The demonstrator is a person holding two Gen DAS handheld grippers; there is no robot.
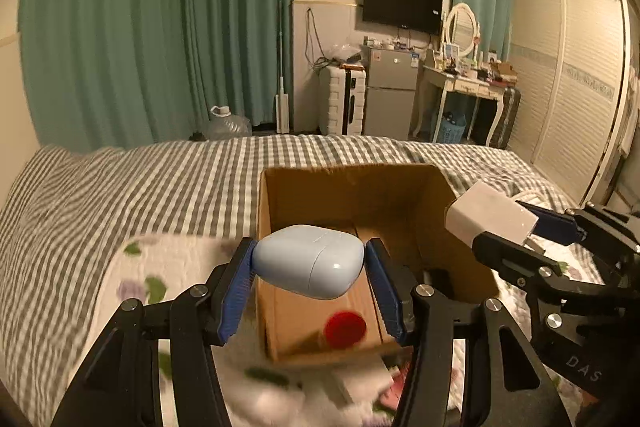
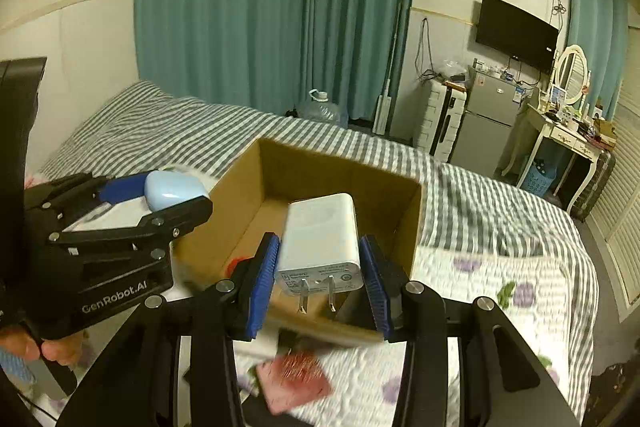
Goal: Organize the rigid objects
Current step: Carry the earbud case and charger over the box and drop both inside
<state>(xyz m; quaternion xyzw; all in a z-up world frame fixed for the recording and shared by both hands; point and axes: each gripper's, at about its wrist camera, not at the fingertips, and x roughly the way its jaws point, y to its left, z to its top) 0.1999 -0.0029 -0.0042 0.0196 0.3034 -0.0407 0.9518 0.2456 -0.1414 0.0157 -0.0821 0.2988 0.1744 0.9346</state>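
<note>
An open cardboard box (image 1: 280, 211) stands on the bed; it also shows in the right wrist view (image 2: 240, 195). A red round cap (image 1: 345, 329) lies on its floor. My left gripper (image 1: 310, 263) is shut on a pale blue earbud case (image 1: 308, 261) and holds it above the box's near left side. My right gripper (image 2: 318, 259) is shut on a white plug charger (image 2: 320, 239), prongs toward the camera, above the box's near edge. In the left wrist view the charger (image 1: 490, 217) hangs at the box's right rim. The right wrist view shows the case (image 2: 172, 189) at the box's left.
The bed has a grey checked sheet (image 1: 160, 171) and a white floral quilt (image 2: 500, 291). A pink flat item (image 2: 296, 379) lies on the quilt before the box. A fridge (image 1: 390, 91), suitcase, dressing table and green curtains stand beyond the bed.
</note>
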